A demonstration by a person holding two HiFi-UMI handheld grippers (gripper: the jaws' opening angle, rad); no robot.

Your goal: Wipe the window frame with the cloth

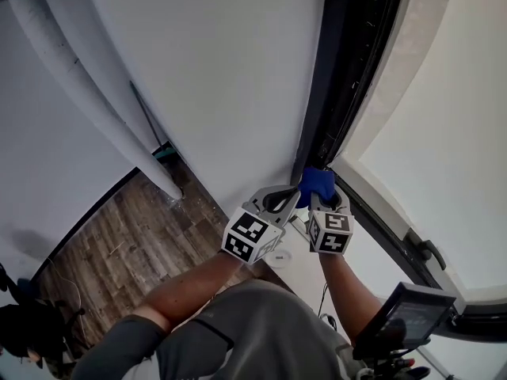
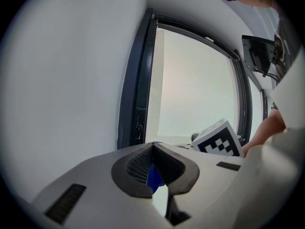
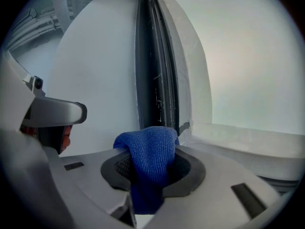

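Blue cloth [image 1: 317,184] at the lower end of the dark window frame [image 1: 352,54].
Right gripper [image 1: 326,203] clamps the cloth, a bunched fold rising above its jaws at the foot of the frame. Left gripper [image 1: 290,199], just beside it, has its jaws closed on a thin blue sliver of the same cloth. White wall [image 1: 214,70] lies left of the frame, pale glass [image 1: 444,133] to its right.
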